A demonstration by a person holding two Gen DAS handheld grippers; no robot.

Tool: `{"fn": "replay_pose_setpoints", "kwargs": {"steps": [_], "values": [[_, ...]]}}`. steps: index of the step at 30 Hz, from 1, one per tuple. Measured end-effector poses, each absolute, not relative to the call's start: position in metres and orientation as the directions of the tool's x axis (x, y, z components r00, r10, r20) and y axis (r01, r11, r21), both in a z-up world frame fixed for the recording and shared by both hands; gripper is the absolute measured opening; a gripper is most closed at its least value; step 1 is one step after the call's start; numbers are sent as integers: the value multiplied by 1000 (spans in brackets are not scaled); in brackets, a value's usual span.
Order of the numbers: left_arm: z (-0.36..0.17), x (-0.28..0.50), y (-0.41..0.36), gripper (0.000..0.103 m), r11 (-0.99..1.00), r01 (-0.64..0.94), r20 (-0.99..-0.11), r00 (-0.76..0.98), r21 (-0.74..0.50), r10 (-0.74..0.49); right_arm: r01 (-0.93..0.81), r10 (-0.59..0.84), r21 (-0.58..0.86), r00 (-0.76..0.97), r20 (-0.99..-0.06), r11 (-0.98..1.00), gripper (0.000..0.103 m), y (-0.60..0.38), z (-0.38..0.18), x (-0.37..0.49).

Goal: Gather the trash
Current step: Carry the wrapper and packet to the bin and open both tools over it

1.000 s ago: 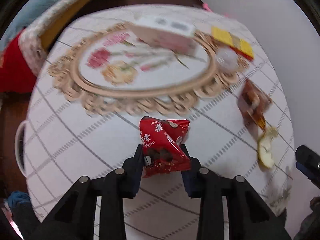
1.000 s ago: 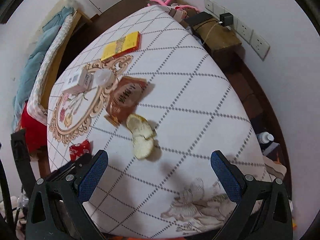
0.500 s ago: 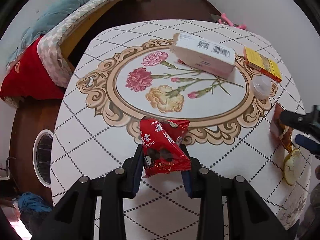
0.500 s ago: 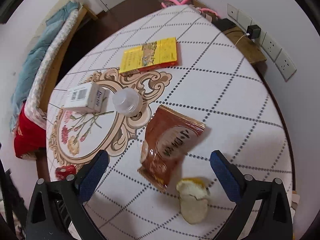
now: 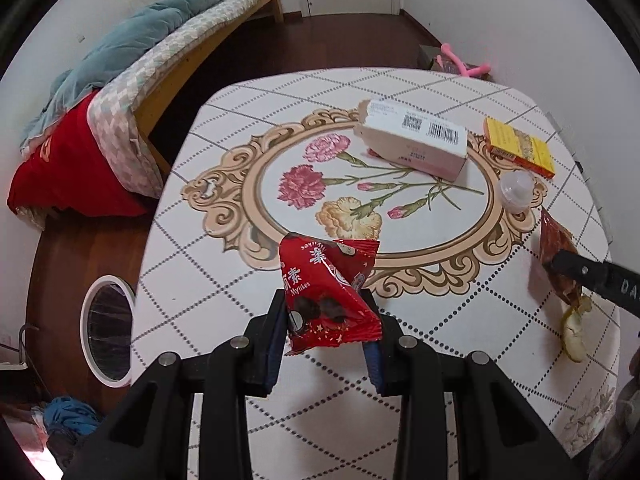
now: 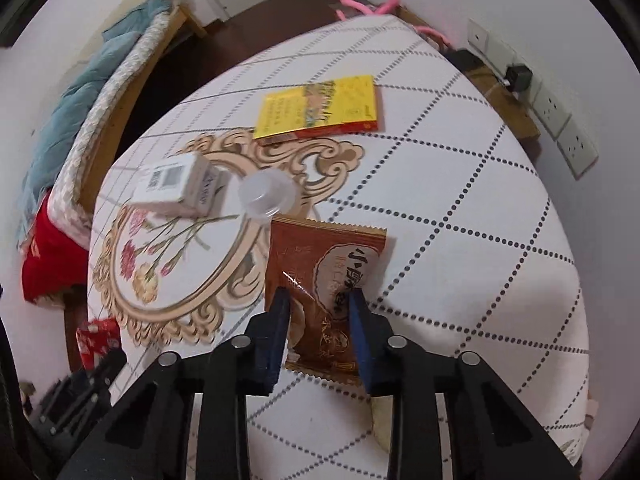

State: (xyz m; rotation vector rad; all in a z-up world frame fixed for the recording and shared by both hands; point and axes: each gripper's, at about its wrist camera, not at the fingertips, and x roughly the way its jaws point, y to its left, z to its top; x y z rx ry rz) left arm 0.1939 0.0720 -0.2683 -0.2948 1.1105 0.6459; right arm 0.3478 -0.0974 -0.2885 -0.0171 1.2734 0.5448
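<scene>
Red wrapper pinched in left claw; brown wrapper pinched in right claw; one peel

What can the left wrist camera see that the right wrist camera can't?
Only the left wrist view shows the round white bin on the floor and the fruit peel clearly. Only the right wrist view shows the wall sockets. Both show the red wrapper in the left gripper, the brown wrapper between the right gripper's fingers, the white box, yellow packet and clear cup.
</scene>
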Motion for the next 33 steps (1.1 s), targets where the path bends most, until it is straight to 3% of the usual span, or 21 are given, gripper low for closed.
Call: {"fn": "replay_pose_setpoints", "kwargs": {"steps": [5,16,26,33], "values": [[-249,176,72,30,780,-620,-884,316,83,346,-452,432,308,202,-879,837,25,-103,-264,324],[-194,113,103,30,728,-684,-847,362,44,390,-589,570,376,180,-802,716,25,-76,-195,259],[-146,25,174,30,623,-781,-798,343,51,496,-751,667,415,45,-744,513,25,36,-148,177],[-158,-46,251,30,504,-861,-806,254,63,534,-811,645,429,-85,-759,398,25,144,-160,112]]}}
